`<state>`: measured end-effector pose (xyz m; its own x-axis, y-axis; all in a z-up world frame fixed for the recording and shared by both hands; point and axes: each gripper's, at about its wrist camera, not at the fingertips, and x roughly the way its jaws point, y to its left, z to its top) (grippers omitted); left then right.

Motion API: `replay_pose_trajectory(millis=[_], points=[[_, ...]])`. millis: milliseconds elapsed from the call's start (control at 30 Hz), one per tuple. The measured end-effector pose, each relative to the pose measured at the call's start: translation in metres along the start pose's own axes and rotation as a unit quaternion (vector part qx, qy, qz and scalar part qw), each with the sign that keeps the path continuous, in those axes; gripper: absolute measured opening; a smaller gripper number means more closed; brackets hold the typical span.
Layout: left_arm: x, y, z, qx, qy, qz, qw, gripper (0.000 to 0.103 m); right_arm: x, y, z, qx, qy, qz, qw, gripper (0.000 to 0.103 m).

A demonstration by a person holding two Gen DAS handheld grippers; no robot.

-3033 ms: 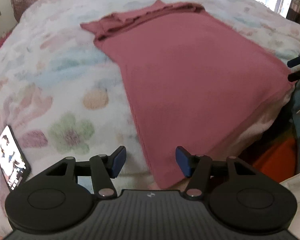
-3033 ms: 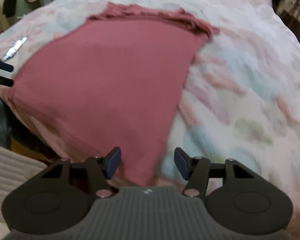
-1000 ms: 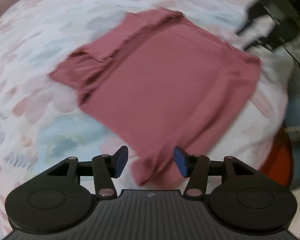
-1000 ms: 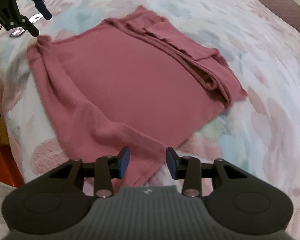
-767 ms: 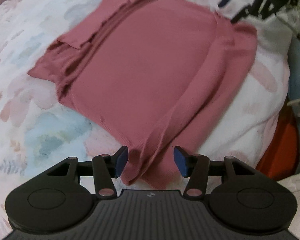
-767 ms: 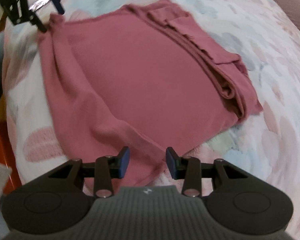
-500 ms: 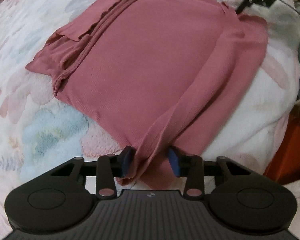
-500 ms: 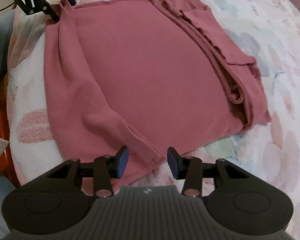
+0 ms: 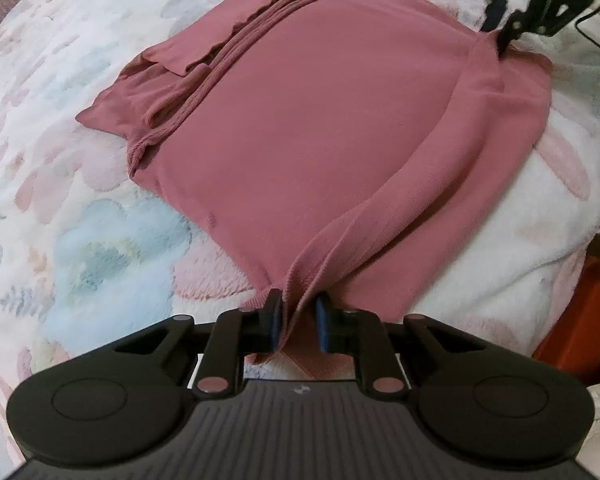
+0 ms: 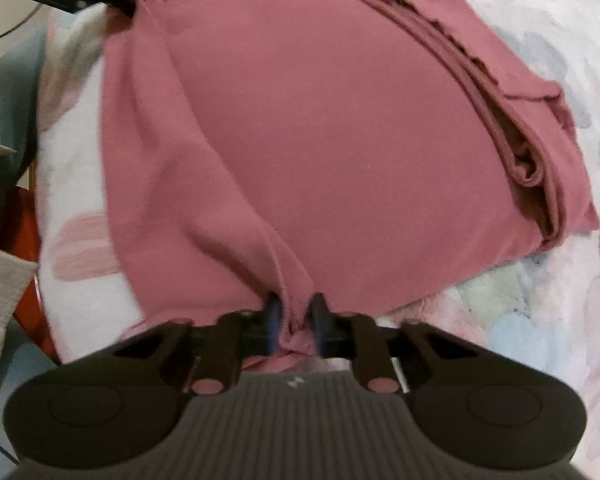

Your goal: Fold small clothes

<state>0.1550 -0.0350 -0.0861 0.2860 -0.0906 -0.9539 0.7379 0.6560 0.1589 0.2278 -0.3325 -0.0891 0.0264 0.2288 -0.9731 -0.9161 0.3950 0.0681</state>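
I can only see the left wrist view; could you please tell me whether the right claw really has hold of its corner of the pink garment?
Observer: Yes. In the right wrist view the right claw has just been closing, and a corner of the dusty-pink knit garment is pinched between its pads.
Operator: Thank you. Does the corner lie flat in there?
Observer: No, it is crumpled into a small bunch, and a raised ridge of fabric runs up from it.
Operator: And the folded side?
Observer: The folded side gapes, with a dark gap showing between its layers, and it lies on the pastel floral fleece blanket.
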Motion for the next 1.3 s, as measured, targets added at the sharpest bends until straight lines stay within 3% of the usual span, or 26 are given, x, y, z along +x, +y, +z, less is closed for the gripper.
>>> replay_pose_trajectory(millis=[267, 533, 867, 1133, 1300], points=[[-0.016, 0.004, -0.01, -0.051, -0.032, 0.026, 0.9978, 0.006, -0.058, 0.045, -0.028, -0.012, -0.072, -0.076, 0.994, 0.003], [-0.057, 0.017, -0.005, -0.083, -0.091, 0.083, 0.9889, 0.003, -0.092, 0.069, -0.038, 0.02, -0.12, -0.192, 0.974, 0.0], [-0.098, 0.072, 0.07, -0.105, -0.156, 0.169, 0.9675, 0.003, -0.132, 0.018, 0.002, 0.074, -0.145, -0.281, 0.946, 0.0], [-0.058, 0.124, 0.127, -0.114, -0.14, 0.179, 0.9669, 0.003, -0.128, -0.061, 0.045, 0.112, -0.137, -0.303, 0.936, 0.001], [-0.021, 0.15, 0.155, -0.123, -0.119, 0.17, 0.9705, 0.003, -0.094, -0.122, 0.07, 0.128, -0.116, -0.293, 0.94, 0.001]])
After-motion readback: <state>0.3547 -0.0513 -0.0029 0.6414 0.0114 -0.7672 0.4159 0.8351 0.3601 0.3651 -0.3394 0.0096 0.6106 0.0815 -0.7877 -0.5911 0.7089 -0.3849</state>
